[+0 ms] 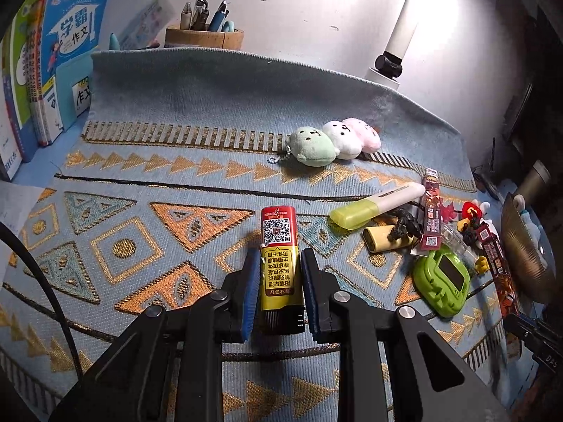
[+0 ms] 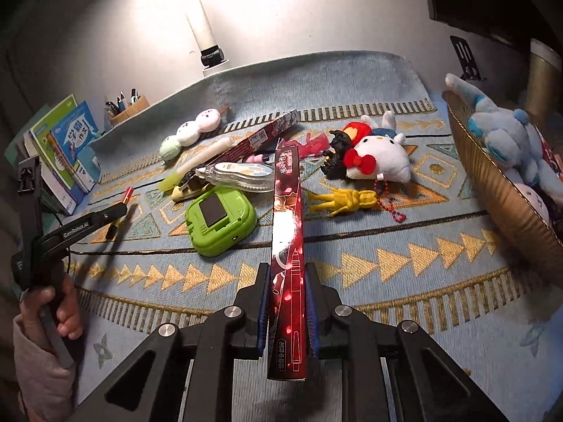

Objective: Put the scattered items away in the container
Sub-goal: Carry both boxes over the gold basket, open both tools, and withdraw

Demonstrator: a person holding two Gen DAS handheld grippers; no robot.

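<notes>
Nearest in the left wrist view, the left tool [image 1: 276,281] is clamped narrow on one red-and-yellow tube [image 1: 279,263] printed with a QR code, its blue pads [image 1: 250,288] pressed to both sides. In the right wrist view the right tool [image 2: 286,302] is closed tight on one long red pen box [image 2: 286,246], which reaches out over the patterned blue cloth [image 2: 387,281] covering the counter. At that view's left edge a hand [image 2: 59,309] in a pale sleeve grips the handle of the left tool.

Beyond the box lie one green clamshell case [image 2: 220,221], one clear correction-tape dispenser [image 2: 239,176], one yellow highlighter [image 2: 197,168] and a second long red box [image 2: 260,137]. To the right are one yellow toy figure [image 2: 341,202], one black toy figure [image 2: 336,158] and one white cat plush with a red bow [image 2: 380,158], the black figure touching the plush.

Further back sits one string of three plush balls [image 2: 190,130], green, white and pink. At the right edge stands the gold ribbed container [image 2: 492,183], with one blue-and-white plush [image 2: 499,133] inside.

Farthest are several books [image 2: 67,140] standing upright, one pen cup [image 2: 128,109] and one white lamp [image 2: 204,31] by the wall.
</notes>
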